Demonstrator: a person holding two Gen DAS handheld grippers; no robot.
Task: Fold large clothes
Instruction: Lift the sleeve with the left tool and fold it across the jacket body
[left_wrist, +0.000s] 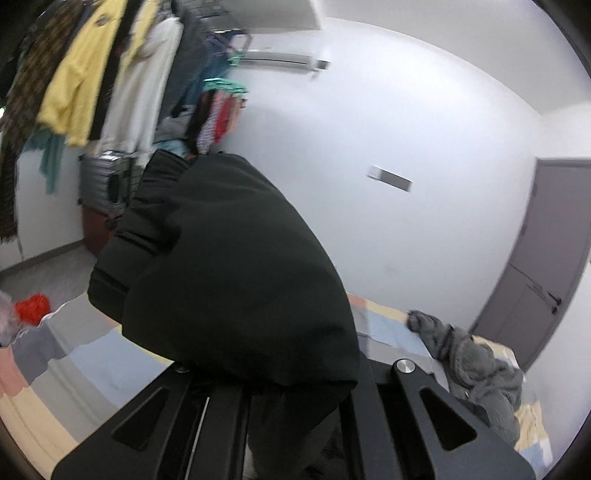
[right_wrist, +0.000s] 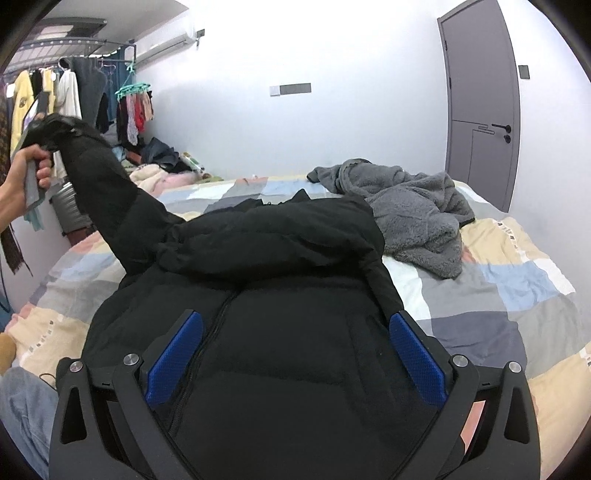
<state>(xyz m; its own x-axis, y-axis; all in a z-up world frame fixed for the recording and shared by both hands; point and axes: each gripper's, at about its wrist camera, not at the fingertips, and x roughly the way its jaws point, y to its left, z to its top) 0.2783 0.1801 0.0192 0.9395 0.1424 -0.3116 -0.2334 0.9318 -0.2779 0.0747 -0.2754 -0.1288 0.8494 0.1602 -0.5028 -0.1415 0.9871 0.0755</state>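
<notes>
While the black jacket (right_wrist: 266, 332) lies spread on the bed (right_wrist: 517, 288), the left gripper (right_wrist: 40, 136) holds its sleeve (right_wrist: 99, 181) raised toward 10 o'clock. The right gripper (right_wrist: 295, 354) hovers wide over the jacket body; a grey fleece (right_wrist: 406, 210) lies at 1 o'clock.

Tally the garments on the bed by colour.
Black: 1, the black jacket, sleeve lifted in the left tongs
Grey: 1, the grey fleece
Total: 2
</notes>
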